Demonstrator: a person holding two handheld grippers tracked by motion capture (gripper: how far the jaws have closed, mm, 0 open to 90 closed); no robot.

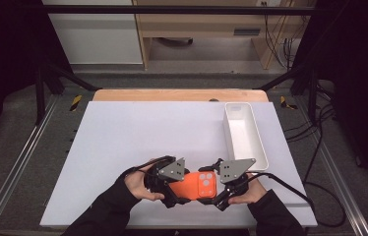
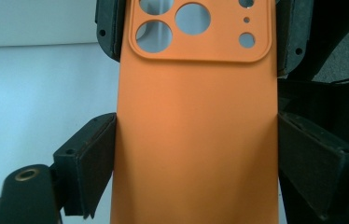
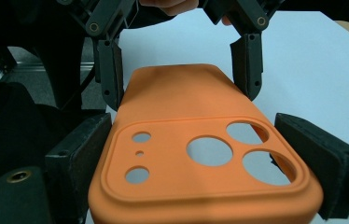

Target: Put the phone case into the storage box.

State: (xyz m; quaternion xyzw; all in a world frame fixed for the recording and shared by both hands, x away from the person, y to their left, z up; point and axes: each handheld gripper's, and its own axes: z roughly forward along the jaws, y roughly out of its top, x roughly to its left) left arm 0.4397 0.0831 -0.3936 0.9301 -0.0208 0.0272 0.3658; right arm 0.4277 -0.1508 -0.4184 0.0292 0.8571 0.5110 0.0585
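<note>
Near the front edge of the white table (image 1: 123, 132), a little right of its middle: a flat orange silicone phone case (image 1: 198, 186) with a raised camera panel of round cut-outs, held between both tools, back side up. Left gripper (image 1: 173, 195) with jaws clamped on the long sides of the plain end, pads touching both edges in the left gripper view (image 2: 196, 135). Right gripper (image 1: 220, 199) with jaws pressed against the sides of the camera-panel end, seen close in the right gripper view (image 3: 200, 154), the other tool's jaws gripping the far end beyond. Toward the right edge of the table, well apart from the case, a long white rectangular plastic tray (image 1: 259, 142), lying lengthwise from front to back.
</note>
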